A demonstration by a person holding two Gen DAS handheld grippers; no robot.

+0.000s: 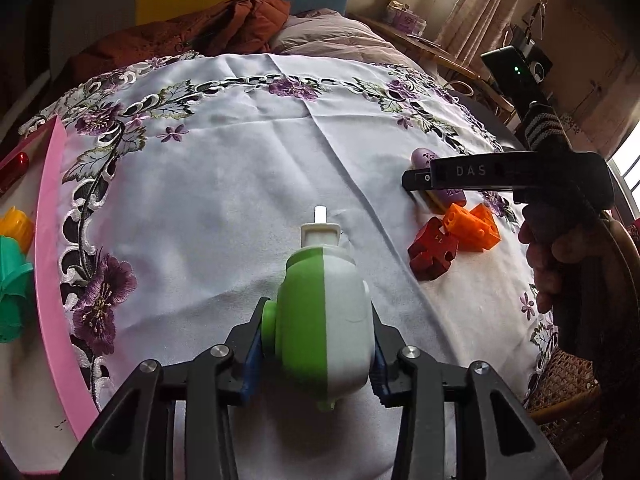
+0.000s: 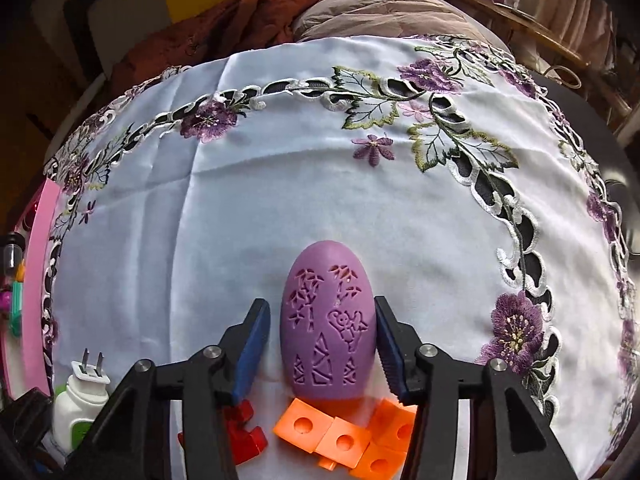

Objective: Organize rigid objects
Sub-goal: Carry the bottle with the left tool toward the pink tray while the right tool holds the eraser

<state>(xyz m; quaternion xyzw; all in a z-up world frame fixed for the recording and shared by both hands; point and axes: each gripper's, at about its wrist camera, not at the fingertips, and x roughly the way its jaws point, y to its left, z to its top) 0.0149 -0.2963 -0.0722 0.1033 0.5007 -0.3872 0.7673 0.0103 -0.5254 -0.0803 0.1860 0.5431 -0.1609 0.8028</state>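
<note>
Left wrist view: the left claw [image 1: 320,354] grips a green-and-white plug toy [image 1: 322,320] above the tabletop [image 1: 240,184]. Right claw [image 2: 322,344] stands open around a purple egg [image 2: 328,320] (carved with figures), with orange blocks [image 2: 344,440] just beside it.

Plug-in device [image 1: 326,320]: body half lime green, half white, split lengthwise; white prong end. Egg-shaped piece [image 2: 329,328]: matte purple, incised with bamboo, a figure and triangles. Cube cluster [image 2: 352,440]: bright orange. Notched block [image 1: 432,254]: dark red. Tablecloth [image 1: 240,168]: white, embroidered with purple flowers, green-edged leaves, black-and-white scrollwork. Tray rim [image 1: 50,264]: pink. Finger pads [image 2: 252,354]: blue.
</note>
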